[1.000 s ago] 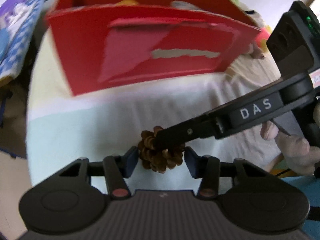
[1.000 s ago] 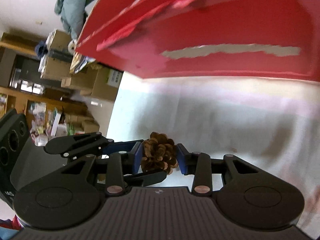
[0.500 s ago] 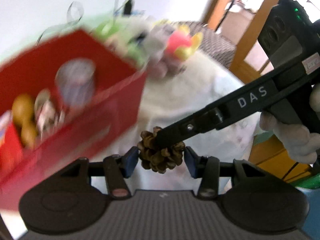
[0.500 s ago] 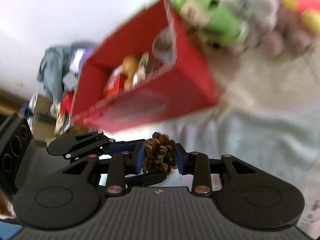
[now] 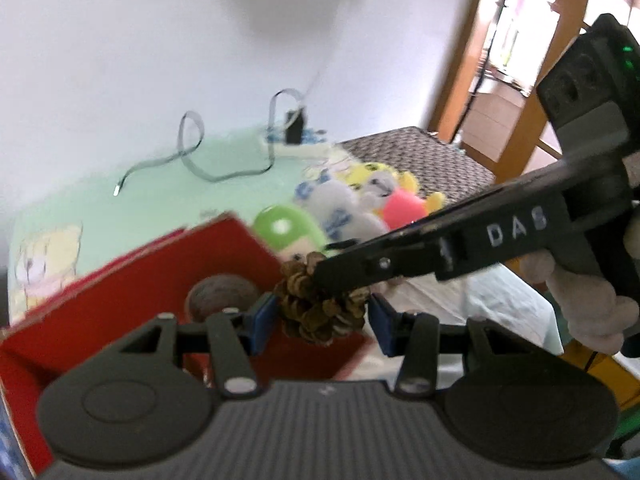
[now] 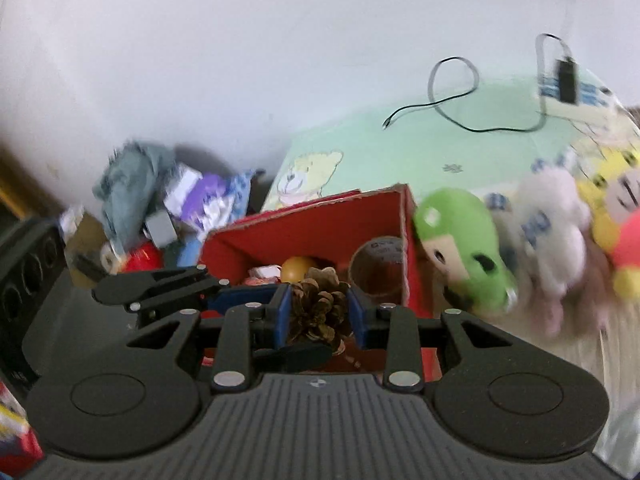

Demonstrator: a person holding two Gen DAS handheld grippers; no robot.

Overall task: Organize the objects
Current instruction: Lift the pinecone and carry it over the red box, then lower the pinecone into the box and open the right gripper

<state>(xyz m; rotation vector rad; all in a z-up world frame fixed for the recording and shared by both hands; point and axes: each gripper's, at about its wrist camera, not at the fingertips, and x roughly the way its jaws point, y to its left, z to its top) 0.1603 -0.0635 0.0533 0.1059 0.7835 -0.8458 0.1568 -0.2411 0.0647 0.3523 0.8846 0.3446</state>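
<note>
A brown pine cone [image 5: 320, 308] [image 6: 318, 308] hangs over the open top of a red cardboard box [image 5: 120, 300] [image 6: 320, 224]. My left gripper [image 5: 320, 320] is shut on it, a blue pad against each side. My right gripper [image 6: 320, 312] reaches in crosswise from the right, one black finger [image 5: 400, 260] lying over the cone. Its jaws are closing, and both of its pads press on the cone. Inside the box lie a tape roll [image 6: 378, 268] [image 5: 222, 296], an orange ball [image 6: 298, 268] and small wrapped items.
Plush toys, green [image 6: 464, 248], white [image 6: 548, 232] and pink-yellow [image 5: 404, 208], crowd the box's right side. A black cable [image 6: 452, 92] and a power strip [image 5: 296, 148] lie on the green sheet behind. Clothes and boxes [image 6: 160, 200] pile up at left. A hand [image 5: 580, 308] holds the right gripper.
Both grippers have risen together with the pine cone, from in front of the red box's side wall to above its open top. The right jaws have narrowed slightly.
</note>
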